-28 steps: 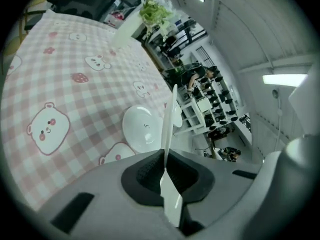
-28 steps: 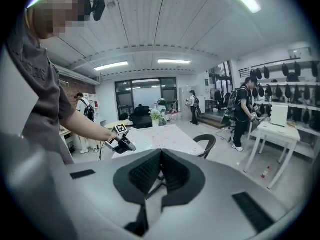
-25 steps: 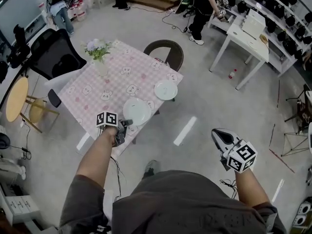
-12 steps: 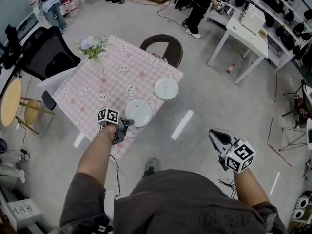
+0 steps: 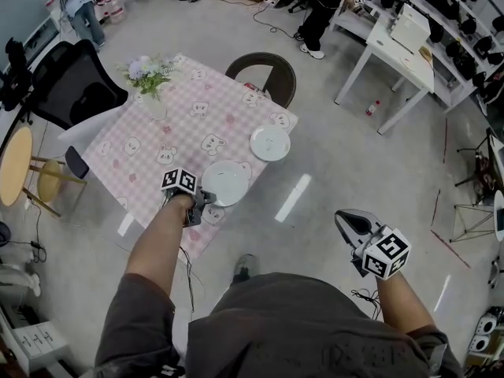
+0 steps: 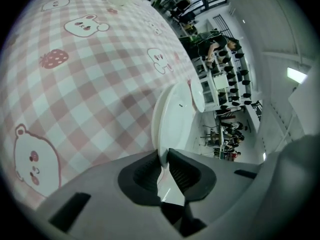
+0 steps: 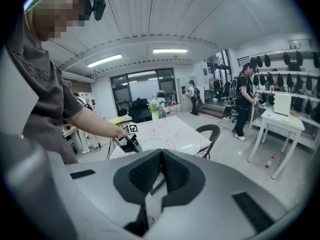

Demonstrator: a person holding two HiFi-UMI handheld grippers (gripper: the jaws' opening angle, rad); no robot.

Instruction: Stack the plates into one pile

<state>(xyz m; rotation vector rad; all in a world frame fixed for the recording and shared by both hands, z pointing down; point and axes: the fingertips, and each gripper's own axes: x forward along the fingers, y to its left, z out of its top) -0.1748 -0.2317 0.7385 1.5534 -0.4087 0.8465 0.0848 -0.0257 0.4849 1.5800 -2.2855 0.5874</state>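
Observation:
A white plate (image 5: 226, 183) lies near the front edge of the pink checked table (image 5: 134, 144). My left gripper (image 5: 205, 201) has this plate's near rim (image 6: 175, 119) between its pads, which touch it on both sides. Its jaws have just been opening a little. A second, smaller white plate (image 5: 270, 142) sits apart by the table's right edge, beyond the first one (image 6: 198, 96). My right gripper (image 5: 346, 220) hangs over the floor to the right, shut and empty (image 7: 161, 156), facing the table (image 7: 165, 131).
A vase of flowers (image 5: 150, 81) stands at the table's far corner. A brown chair (image 5: 264, 75) is tucked in at the far side and a black office chair (image 5: 79, 85) stands on the left. White desks and people are further off.
My left gripper has sunk and tipped further down with the plate rim in it, bringing the plate lower onto the cloth. The right gripper has drifted slightly.

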